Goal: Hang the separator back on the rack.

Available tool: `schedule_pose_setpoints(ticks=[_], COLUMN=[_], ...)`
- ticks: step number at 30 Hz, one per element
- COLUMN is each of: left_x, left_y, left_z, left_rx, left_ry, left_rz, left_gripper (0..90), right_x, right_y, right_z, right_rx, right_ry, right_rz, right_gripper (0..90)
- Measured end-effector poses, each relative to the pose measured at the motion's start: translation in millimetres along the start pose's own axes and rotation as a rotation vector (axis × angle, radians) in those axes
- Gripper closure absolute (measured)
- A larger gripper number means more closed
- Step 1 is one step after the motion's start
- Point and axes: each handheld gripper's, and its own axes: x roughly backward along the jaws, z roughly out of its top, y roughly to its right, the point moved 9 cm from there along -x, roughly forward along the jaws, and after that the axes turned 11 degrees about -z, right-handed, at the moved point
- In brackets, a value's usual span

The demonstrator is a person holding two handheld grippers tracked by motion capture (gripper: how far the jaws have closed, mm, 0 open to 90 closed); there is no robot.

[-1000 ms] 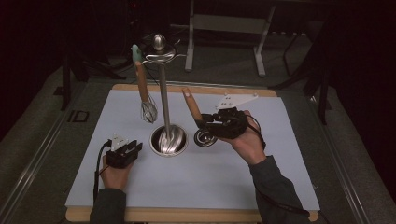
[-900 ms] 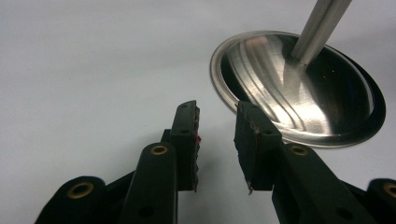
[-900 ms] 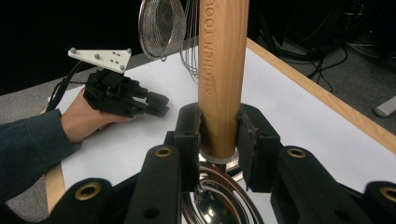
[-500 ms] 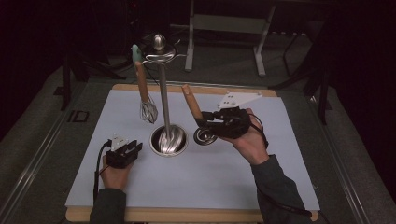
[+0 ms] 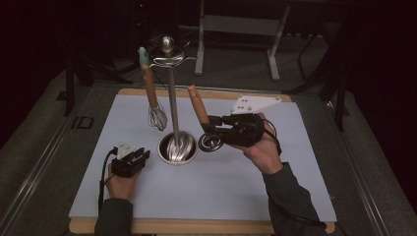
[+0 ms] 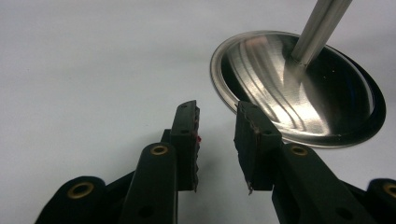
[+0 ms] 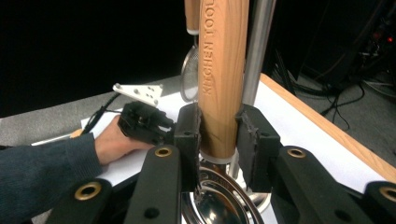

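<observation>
1. High view, lower left of the frame: the left tool [image 5: 132, 160] rests low on the pale desk [image 5: 255, 187], just beside the shiny round base [image 5: 178, 147] of the metal stand. The left tool view shows its two black jaws spread apart with nothing between them. It looks like it is just waiting, out of the way.

2. Middle of the frame: the stand's tall pole [image 5: 172, 98] goes up to hooks at the top. A whisk [image 5: 157, 118] with a wooden handle hangs from one hook, so it stays off the desk.

3. Right of the pole: the right tool [image 5: 209, 130] is pinching the wooden handle [image 5: 197, 104] of a second whisk [image 5: 210, 143]. Its wire end sits low, next to the round base, and the handle leans up toward the pole.

4. Right tool view: the jaws press both sides of the handle [image 7: 219, 79] near its bottom. I think holding it low leaves the top free to go up to a hook.
</observation>
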Motion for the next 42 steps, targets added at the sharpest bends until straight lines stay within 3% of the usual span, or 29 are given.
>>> schedule_pose_setpoints(ticks=[11,24,42], left_x=[0.0,-0.2,-0.4], left_y=[-0.1,-0.1,-0.3], left_z=[-0.1,-0.3,-0.6], left_rx=[-0.001,0.001,0.000], left_ry=[-0.001,-0.006,-0.010], left_rz=[0.000,-0.001,-0.001], left_gripper=[69.7,69.7,69.7], right_x=[1.7,-9.9,-39.8], right_y=[-5.5,-7.5,-0.7], right_z=[17.8,40.1,41.3], right_rx=[-0.005,-0.016,-0.046], right_ry=[0.046,0.073,0.025], right_rz=[0.011,0.022,0.021], right_gripper=[71.2,71.3,71.1])
